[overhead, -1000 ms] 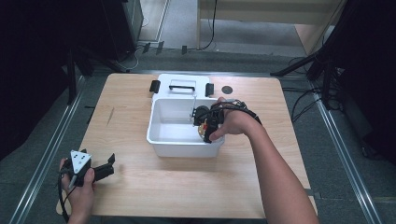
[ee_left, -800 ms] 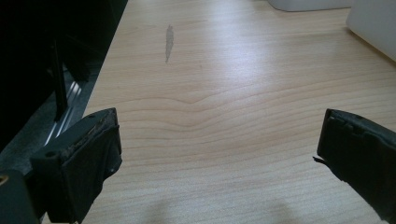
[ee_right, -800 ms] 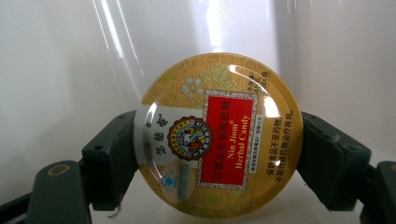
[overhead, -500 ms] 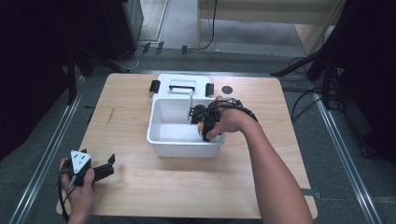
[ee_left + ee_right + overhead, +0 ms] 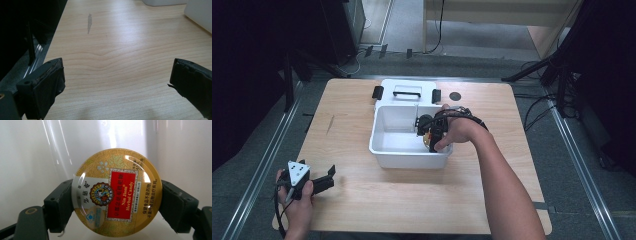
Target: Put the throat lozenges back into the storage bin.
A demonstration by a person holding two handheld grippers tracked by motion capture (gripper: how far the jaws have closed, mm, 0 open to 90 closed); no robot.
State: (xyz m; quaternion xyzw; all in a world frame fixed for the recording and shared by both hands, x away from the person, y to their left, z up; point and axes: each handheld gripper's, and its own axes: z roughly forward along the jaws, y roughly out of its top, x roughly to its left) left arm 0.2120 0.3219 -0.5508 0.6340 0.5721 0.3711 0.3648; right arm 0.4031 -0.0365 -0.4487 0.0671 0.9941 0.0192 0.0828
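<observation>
Candy tin (image 5: 115,192) sits flat-faced between my right gripper (image 5: 116,207) jaws, clamped at its rim on opposite sides, low inside the white bin (image 5: 384,145) at its right end, while my left gripper (image 5: 117,85) gapes empty over the table (image 5: 120,50).

Over the last second the right hand (image 5: 459,131) has slid a little toward the left inside the white bin (image 5: 398,150), carrying the right claw (image 5: 430,132) with it; the claw now sits slightly farther from the bin's right wall and closer to its middle, jaws clamped on the round gold candy tin (image 5: 115,192)
</observation>
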